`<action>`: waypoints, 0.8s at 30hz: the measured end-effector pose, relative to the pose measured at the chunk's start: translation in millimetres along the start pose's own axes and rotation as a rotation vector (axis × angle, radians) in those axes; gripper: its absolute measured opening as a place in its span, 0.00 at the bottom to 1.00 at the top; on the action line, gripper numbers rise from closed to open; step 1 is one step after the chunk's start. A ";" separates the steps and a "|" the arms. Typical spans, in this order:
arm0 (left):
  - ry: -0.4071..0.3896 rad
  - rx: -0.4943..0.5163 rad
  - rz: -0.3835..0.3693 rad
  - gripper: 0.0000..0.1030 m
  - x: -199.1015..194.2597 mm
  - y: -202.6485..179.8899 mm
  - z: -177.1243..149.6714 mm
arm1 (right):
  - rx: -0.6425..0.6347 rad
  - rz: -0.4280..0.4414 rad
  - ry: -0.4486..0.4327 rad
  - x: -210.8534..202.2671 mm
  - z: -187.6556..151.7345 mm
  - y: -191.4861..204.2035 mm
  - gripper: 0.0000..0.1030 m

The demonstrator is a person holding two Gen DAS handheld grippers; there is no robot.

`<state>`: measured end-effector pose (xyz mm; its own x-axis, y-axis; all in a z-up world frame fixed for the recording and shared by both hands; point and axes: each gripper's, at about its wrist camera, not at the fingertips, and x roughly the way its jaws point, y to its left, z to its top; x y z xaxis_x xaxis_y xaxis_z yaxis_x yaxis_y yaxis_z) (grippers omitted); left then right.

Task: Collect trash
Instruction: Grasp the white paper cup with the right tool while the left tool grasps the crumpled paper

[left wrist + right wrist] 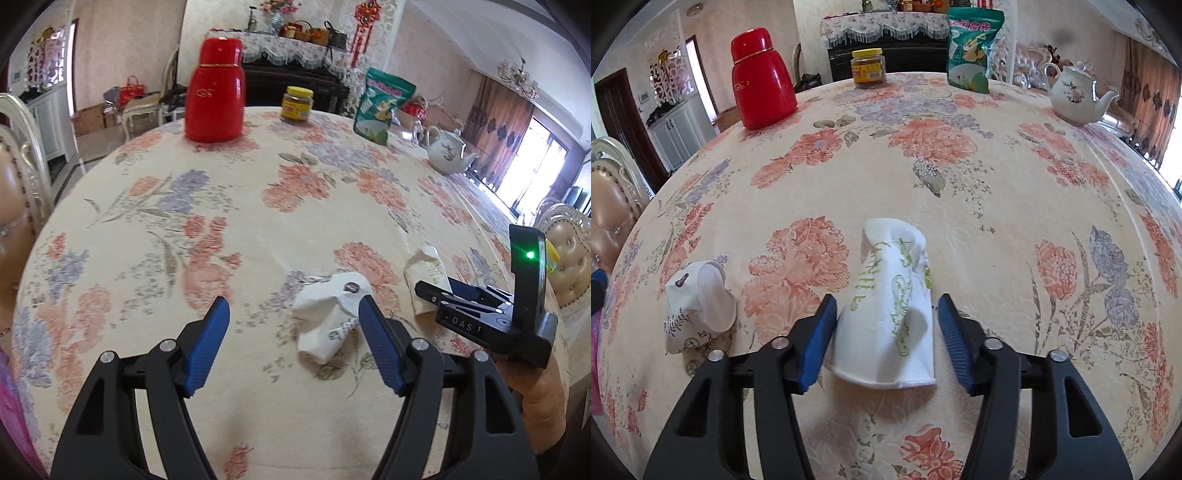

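paper cups [886, 310] 2 | flask [761, 79] 1 | jar [868, 68] 1 | pouch [971, 50] 1 | teapot [1078, 94] 1

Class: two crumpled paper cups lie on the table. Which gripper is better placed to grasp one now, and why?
Right gripper: its open jaws already straddle the green-printed cup. The left gripper sits beside the black-printed cup, not around it.

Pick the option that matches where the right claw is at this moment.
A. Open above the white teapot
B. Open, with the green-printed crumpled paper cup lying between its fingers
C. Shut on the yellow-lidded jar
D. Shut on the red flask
B. The right claw is open, its blue fingers either side of the green-printed crumpled paper cup lying on the table.
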<state>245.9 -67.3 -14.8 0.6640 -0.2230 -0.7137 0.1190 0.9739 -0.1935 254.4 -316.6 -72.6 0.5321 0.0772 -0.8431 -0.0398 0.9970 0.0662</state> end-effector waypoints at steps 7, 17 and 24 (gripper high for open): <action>0.051 0.019 -0.029 0.73 31.1 -10.3 -0.9 | -0.013 0.005 -0.001 -3.7 0.5 0.4 0.38; 0.105 0.052 -0.038 0.76 67.6 -25.1 -3.1 | -0.006 0.011 -0.014 -10.8 3.5 -6.3 0.35; 0.126 0.069 -0.024 0.65 78.7 -25.1 -4.3 | 0.001 0.007 -0.031 -16.2 5.8 -6.7 0.35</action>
<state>292.0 -109.4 -69.0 0.5633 -0.2458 -0.7888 0.1870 0.9679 -0.1681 250.9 -324.6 -56.3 0.5577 0.0841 -0.8258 -0.0425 0.9964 0.0728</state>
